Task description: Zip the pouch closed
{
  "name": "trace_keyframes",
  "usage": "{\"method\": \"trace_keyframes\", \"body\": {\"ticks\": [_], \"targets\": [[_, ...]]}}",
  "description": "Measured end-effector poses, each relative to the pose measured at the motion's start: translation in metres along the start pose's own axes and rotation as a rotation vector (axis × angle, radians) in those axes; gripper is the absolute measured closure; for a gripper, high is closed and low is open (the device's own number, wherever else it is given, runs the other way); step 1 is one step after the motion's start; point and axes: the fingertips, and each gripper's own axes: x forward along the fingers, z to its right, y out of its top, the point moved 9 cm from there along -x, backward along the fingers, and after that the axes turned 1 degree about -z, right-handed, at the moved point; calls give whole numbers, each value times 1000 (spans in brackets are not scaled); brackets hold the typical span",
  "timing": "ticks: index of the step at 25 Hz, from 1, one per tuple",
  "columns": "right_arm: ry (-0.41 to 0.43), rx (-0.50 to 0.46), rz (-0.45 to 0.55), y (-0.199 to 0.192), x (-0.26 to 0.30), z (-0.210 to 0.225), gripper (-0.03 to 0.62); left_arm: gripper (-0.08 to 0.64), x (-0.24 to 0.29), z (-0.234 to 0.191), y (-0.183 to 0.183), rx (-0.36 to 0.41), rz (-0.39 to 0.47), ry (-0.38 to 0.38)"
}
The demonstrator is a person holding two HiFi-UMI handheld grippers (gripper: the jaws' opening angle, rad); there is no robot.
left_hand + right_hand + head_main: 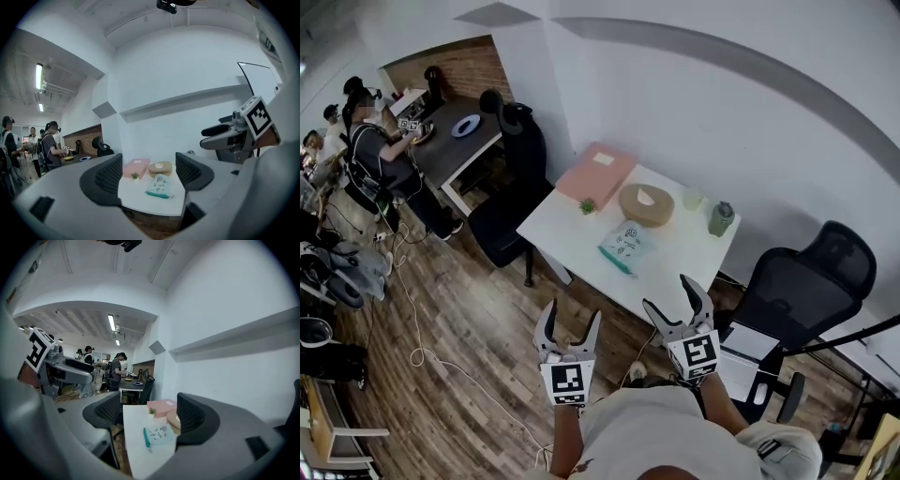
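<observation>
A pale mint pouch (pixel 624 246) with a teal zipper edge lies on the white table (pixel 572 230), near its front edge. It also shows in the left gripper view as the pouch (pixel 159 186) and in the right gripper view as the pouch (pixel 158 435). My left gripper (pixel 568 324) hangs open over the wooden floor, well short of the table. My right gripper (pixel 677 298) is open too, just off the table's near edge. Neither touches the pouch. Both sets of jaws are empty.
On the table stand a pink box (pixel 597 174), a small green plant (pixel 587 206), a round tan case (pixel 646 204), a clear cup (pixel 692 199) and a green bottle (pixel 721 218). Black office chairs (pixel 802 281) flank the table. People sit at a far desk (pixel 455 141).
</observation>
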Motion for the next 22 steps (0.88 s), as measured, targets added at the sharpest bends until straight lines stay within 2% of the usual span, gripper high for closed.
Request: {"method": "trace_keyframes", "body": {"ticks": [10, 22], "targets": [[25, 30, 8, -11, 29, 32, 215, 207, 40, 9, 2, 19, -21, 21], [8, 33, -22, -15, 85, 54, 215, 207, 106, -15, -4, 2, -22, -11]]}}
